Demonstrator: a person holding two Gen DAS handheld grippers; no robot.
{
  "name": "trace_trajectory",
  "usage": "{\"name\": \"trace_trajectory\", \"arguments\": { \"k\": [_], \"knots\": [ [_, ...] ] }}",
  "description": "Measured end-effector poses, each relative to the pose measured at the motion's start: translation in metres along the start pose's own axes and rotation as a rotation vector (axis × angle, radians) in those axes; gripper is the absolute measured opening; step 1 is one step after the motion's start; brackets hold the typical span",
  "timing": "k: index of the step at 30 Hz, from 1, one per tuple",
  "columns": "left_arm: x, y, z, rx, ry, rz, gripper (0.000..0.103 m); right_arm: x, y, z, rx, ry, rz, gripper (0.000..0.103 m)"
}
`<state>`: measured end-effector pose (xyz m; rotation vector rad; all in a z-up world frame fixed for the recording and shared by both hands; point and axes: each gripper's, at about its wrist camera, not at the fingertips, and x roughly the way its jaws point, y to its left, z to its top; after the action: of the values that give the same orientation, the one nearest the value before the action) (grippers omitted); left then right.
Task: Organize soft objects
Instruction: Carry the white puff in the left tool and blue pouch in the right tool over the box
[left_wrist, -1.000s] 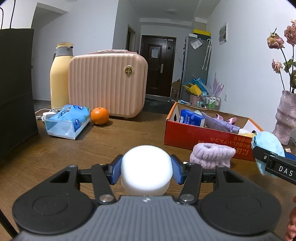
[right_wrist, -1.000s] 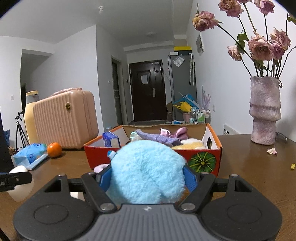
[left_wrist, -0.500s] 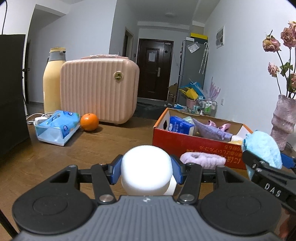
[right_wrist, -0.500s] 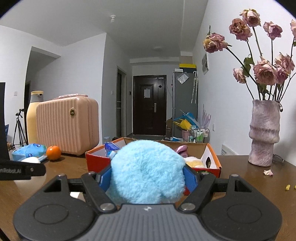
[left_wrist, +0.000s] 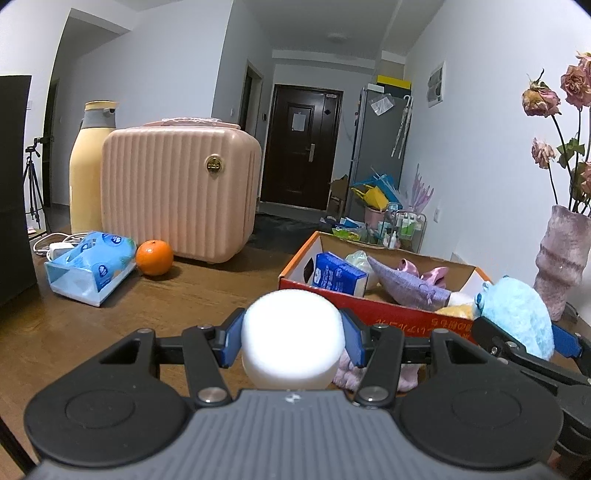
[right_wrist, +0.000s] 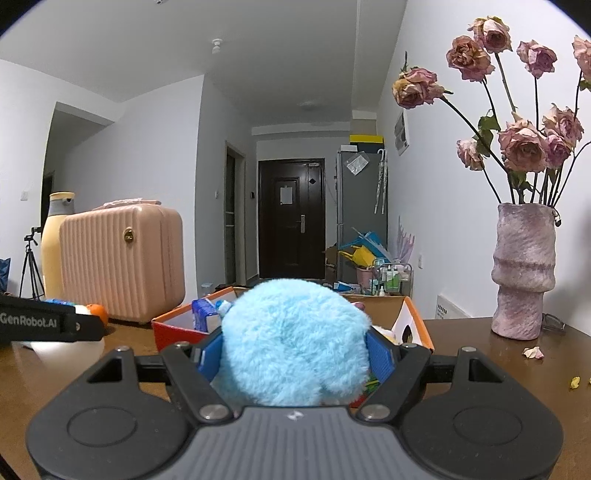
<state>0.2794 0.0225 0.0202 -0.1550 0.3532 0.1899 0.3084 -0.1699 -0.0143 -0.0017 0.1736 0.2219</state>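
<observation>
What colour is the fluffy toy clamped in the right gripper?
Light blue; the fluffy toy shows best in the right wrist view, filling the right gripper.

Left gripper (left_wrist: 291, 338) and right gripper (right_wrist: 295, 354) each clamped

Two grippers were in view: the left gripper (left_wrist: 291, 341) held one white foam ball (left_wrist: 291, 338), the right gripper (right_wrist: 295, 354) one blue plush toy (right_wrist: 295, 341). Beyond the jaws stood one red cardboard box (left_wrist: 373, 312), one orange (left_wrist: 154, 257), one pink case (left_wrist: 177, 192), one tissue pack (left_wrist: 92, 266), one vase (right_wrist: 524, 269).

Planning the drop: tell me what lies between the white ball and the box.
In the left wrist view, a lilac fuzzy item lies on the table between the white ball and the box.
</observation>
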Motion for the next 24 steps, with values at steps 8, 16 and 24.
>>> {"name": "trace_trajectory", "arguments": {
  "k": [8, 16, 24],
  "knots": [
    [0.013, -0.010, 0.008, -0.011, -0.019, -0.006, 0.055, 0.011, -0.009, 0.003, 0.011, -0.015, -0.015, 0.076],
    [0.029, -0.023, 0.012, -0.007, -0.026, -0.014, 0.055, 0.024, -0.016, 0.006, 0.020, -0.028, -0.028, 0.076],
    [0.046, -0.032, 0.022, -0.020, -0.039, -0.024, 0.055, 0.041, -0.022, 0.009, 0.027, -0.037, -0.042, 0.076]
  ]
}}
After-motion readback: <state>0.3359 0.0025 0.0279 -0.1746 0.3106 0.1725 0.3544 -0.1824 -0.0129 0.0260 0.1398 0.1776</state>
